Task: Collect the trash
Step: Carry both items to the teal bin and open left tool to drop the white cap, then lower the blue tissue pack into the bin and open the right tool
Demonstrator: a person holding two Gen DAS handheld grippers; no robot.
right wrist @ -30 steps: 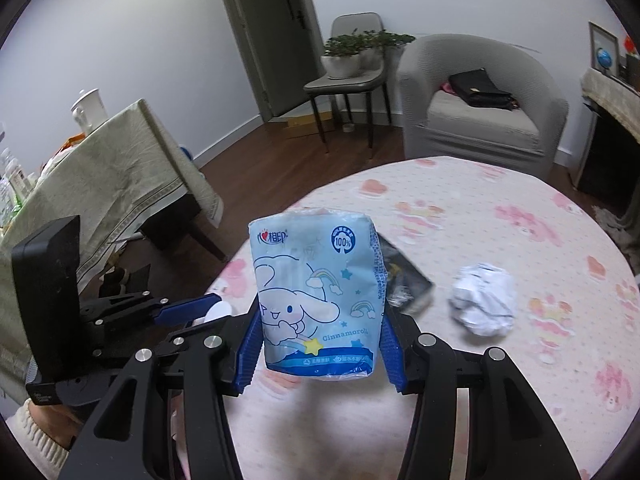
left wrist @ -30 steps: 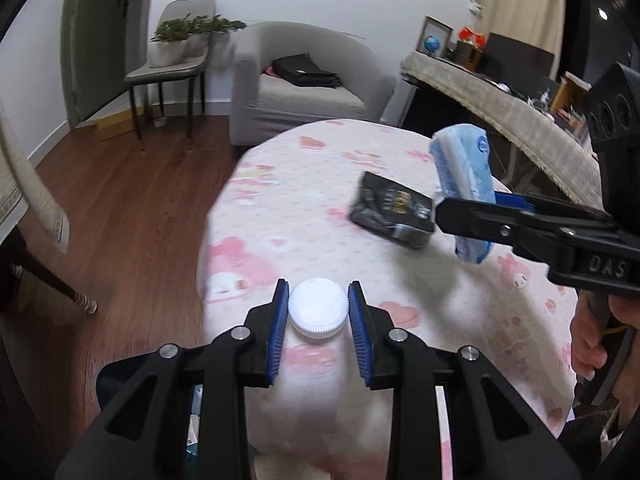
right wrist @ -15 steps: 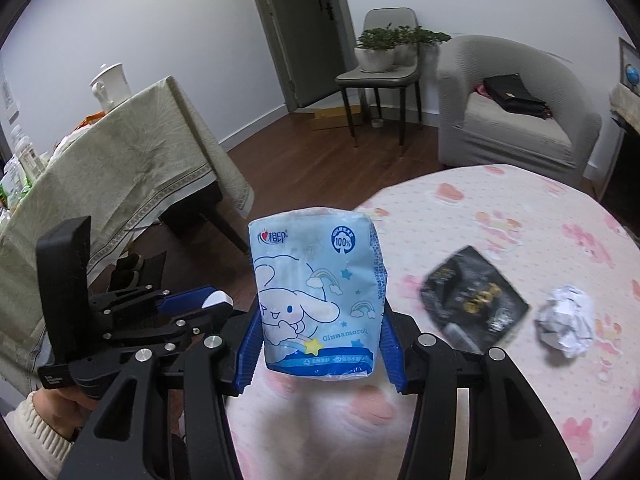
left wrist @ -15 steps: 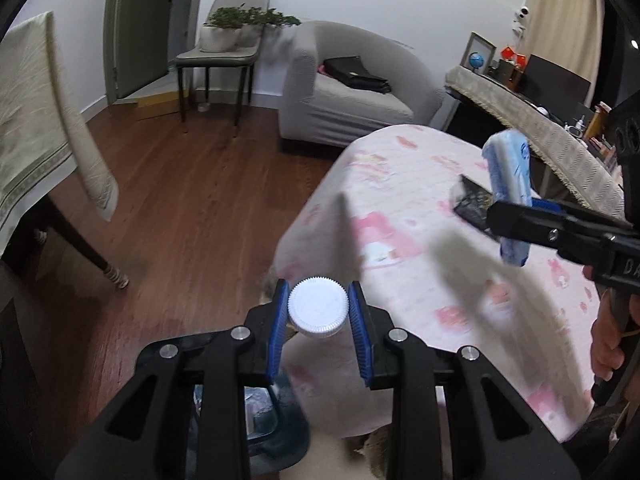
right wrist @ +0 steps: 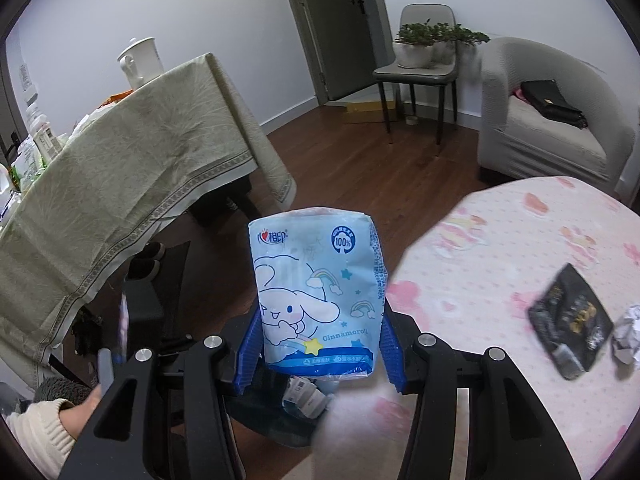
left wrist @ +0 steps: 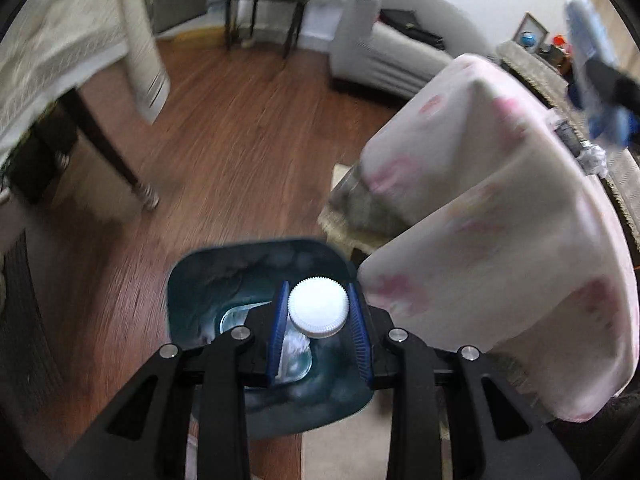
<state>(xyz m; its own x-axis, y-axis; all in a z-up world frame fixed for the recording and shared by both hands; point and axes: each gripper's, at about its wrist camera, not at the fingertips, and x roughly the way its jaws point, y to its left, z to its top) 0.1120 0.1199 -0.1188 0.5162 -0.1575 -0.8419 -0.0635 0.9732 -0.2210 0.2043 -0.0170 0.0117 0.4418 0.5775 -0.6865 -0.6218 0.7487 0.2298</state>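
We have the left gripper (left wrist: 320, 332) clamped on a bottle by its neck, the white cap (left wrist: 318, 307) sitting just above the blue pads, and we hold it tilted down directly over the open bin (left wrist: 256, 272) on the floor beside the table (left wrist: 500, 216), so that letting go should drop it straight in. The bin is lined with a dark bag and already seems to hold some clear plastic, though the blur makes that hard to confirm. Our right gripper (right wrist: 318, 344) is closed on a blue tissue pack (right wrist: 316, 296), squeezed by its sides and kept upright, which leaves it ready to follow the bottle. In the right wrist view it hangs past the table edge with the bin partly visible beneath it. We judge that carrying one piece in each gripper saves a trip. Well apart from both grippers, a black wrapper (right wrist: 572, 320) and a crumpled paper ball (right wrist: 628, 332) lie touching or nearly so on the pink tablecloth, waiting to be collected.
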